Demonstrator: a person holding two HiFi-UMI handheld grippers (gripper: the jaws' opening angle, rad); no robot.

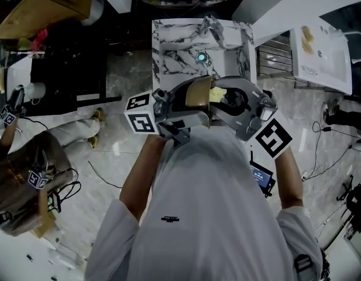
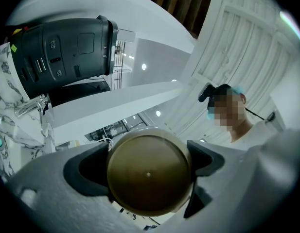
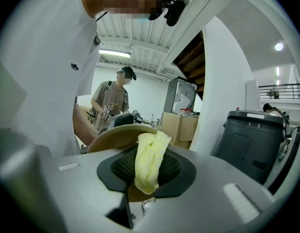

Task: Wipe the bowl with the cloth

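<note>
A brown-gold bowl (image 1: 198, 93) is held up in front of my chest, tipped on its side. My left gripper (image 1: 191, 105) is shut on it. In the left gripper view the bowl's round underside (image 2: 149, 176) fills the gap between the dark pads (image 2: 86, 171). A yellow cloth (image 1: 217, 93) sits at the bowl's mouth, pinched by my right gripper (image 1: 234, 101). In the right gripper view the bunched cloth (image 3: 150, 159) is clamped between the shut jaws, and the bowl's rim (image 3: 113, 134) curves just behind it.
A marble-patterned sink (image 1: 171, 45) with a faucet (image 1: 214, 28) lies ahead, below the grippers. A dark bin (image 3: 252, 140) stands to the right, also seen as the bin (image 2: 67, 47). Another person (image 1: 28, 168) with marker cubes stands at the left.
</note>
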